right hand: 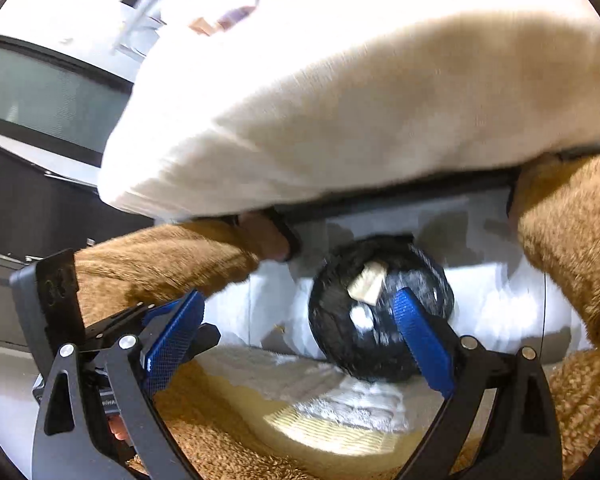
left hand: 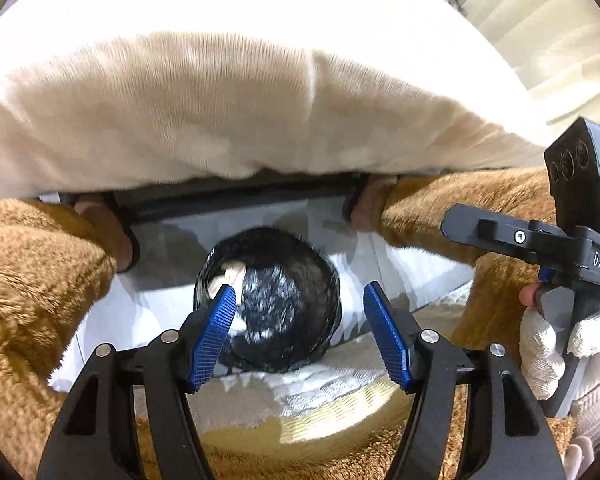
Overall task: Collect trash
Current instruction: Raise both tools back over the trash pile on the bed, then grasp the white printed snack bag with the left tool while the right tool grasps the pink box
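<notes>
A round bin lined with a black bag point(left hand: 276, 312) stands on the white floor between the person's legs; it also shows in the right wrist view point(right hand: 380, 312). Crumpled pale paper trash point(left hand: 230, 274) lies inside it, seen too in the right wrist view point(right hand: 366, 286). My left gripper point(left hand: 300, 332) is open and empty, held above the bin's near rim. My right gripper point(right hand: 296, 340) is open and empty, its right finger over the bin. The right gripper's body point(left hand: 540, 240) shows at the right of the left wrist view.
The person's cream top point(left hand: 240, 100) fills the upper view. Brown fuzzy trouser legs point(left hand: 32, 280) flank the bin on both sides. A white and yellow shaggy rug point(left hand: 320, 412) lies in front. A dark screen point(right hand: 44, 92) stands at the left.
</notes>
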A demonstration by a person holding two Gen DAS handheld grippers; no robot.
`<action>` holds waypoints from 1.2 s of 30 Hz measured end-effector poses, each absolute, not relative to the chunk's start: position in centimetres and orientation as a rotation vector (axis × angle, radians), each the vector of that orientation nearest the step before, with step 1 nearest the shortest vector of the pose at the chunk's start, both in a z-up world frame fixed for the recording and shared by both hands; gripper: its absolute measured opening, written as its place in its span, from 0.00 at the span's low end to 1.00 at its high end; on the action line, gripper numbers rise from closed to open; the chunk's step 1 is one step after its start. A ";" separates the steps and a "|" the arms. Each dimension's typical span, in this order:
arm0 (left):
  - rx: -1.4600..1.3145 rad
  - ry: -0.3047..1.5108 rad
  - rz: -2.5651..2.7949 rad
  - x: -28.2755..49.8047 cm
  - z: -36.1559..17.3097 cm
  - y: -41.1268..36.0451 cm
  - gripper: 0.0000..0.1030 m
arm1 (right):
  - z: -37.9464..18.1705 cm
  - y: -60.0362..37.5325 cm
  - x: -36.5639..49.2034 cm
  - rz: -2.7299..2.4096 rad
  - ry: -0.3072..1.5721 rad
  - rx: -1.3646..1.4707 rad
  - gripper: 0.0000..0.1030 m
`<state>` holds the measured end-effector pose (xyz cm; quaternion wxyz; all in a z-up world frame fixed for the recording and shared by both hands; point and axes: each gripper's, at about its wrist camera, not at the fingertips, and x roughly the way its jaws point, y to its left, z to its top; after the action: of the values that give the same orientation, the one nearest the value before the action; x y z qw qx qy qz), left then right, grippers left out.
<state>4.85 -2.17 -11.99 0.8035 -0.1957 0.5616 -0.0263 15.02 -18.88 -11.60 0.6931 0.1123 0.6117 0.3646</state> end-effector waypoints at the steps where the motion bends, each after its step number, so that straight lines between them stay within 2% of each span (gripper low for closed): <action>1: -0.415 1.186 -0.056 4.7 -11.5 -2.1 0.63 | -11.0 -19.0 15.0 0.817 1.341 0.249 0.92; 12: -0.406 1.019 -0.066 5.4 -6.1 0.4 0.63 | -5.0 -18.6 16.1 0.888 1.077 0.173 0.92; 21: -0.485 0.925 -0.086 9.1 -2.2 4.9 0.63 | -1.2 -16.5 22.0 0.911 0.971 0.101 0.92; 31: -0.612 0.905 -0.114 16.4 -1.3 10.4 0.64 | -1.1 -11.9 29.9 0.926 0.992 0.079 0.92; 33: -0.643 0.913 -0.116 18.0 -1.7 11.1 0.69 | -1.6 -11.1 31.4 0.940 1.024 0.100 0.92; 36: -0.688 0.926 -0.134 20.3 -2.0 12.2 0.70 | -2.5 -9.7 33.5 0.942 1.065 0.104 0.92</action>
<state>20.35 12.21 -2.05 0.8362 -0.3248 0.4372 -0.0634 33.48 -9.66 -2.50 0.7565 0.0478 0.4884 0.4322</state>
